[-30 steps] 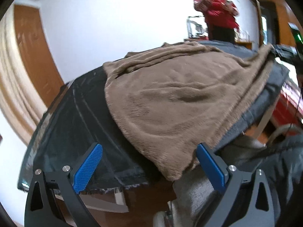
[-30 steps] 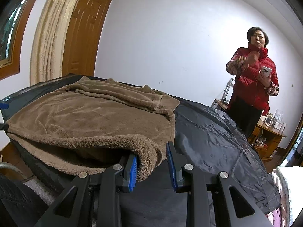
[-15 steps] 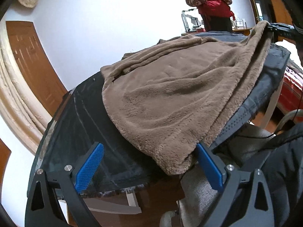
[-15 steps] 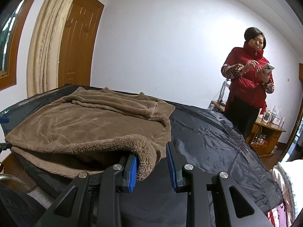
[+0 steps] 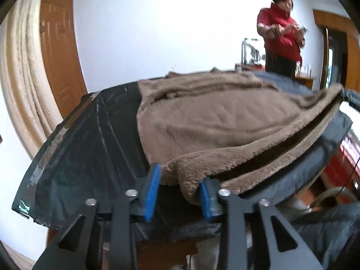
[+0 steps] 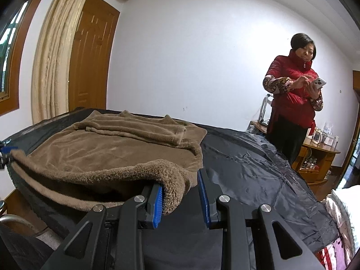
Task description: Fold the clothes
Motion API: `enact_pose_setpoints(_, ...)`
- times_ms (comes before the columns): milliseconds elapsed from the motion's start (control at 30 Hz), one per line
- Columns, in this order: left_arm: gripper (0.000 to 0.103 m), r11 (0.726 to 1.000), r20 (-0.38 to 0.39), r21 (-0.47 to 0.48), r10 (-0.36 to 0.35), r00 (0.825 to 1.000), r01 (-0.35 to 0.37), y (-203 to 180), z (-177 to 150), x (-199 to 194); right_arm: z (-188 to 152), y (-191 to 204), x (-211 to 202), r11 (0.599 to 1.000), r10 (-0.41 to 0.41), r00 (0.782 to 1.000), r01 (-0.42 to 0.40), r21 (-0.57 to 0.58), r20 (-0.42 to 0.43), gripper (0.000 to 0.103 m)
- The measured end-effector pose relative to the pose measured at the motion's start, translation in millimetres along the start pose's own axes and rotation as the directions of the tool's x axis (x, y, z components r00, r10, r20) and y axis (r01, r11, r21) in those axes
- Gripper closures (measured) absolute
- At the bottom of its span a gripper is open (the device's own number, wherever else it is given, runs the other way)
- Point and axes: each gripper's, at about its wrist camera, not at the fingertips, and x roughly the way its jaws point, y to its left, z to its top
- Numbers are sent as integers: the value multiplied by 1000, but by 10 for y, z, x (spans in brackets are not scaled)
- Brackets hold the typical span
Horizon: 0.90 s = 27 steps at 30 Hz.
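Left wrist view shows one brown fleece garment spread over one dark sheet on the bed, with your left gripper at the near edge — its jaws are closing, and the garment's near left corner is bunched between the blue pads. In the right wrist view your right gripper stands narrowed on the near right corner; the fleece drapes over the left pad, but whether both pads press it you cannot tell. One folded sleeve lies across the garment's far side. Bare sheet runs wide to the right and far of the garment. One person in a red vest stands at the far right beside one wooden table, well apart from both grippers.
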Motion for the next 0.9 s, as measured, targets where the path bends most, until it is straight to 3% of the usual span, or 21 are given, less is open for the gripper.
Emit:
enact_pose_setpoints(267, 80, 1000, 151, 1, 30, 988, -30, 183, 571, -377, 186, 40, 1, 999, 14, 999, -13, -52, 32, 74)
enact_pose_setpoints(467, 80, 999, 236, -24, 43, 971, -39, 318, 1124, -427, 734, -36, 55, 998, -2, 993, 10, -69, 117, 74)
enact_pose_setpoints(667, 80, 993, 277, -119, 58, 959, -25, 504, 1668, -200, 1301, -37, 359, 995, -32, 986, 47, -87, 164, 74)
enact_pose_setpoints(900, 80, 981, 278, -193, 73, 958, -19, 661, 2255, 257, 1786, -58, 927, 996, -50, 987, 60, -62, 153, 74)
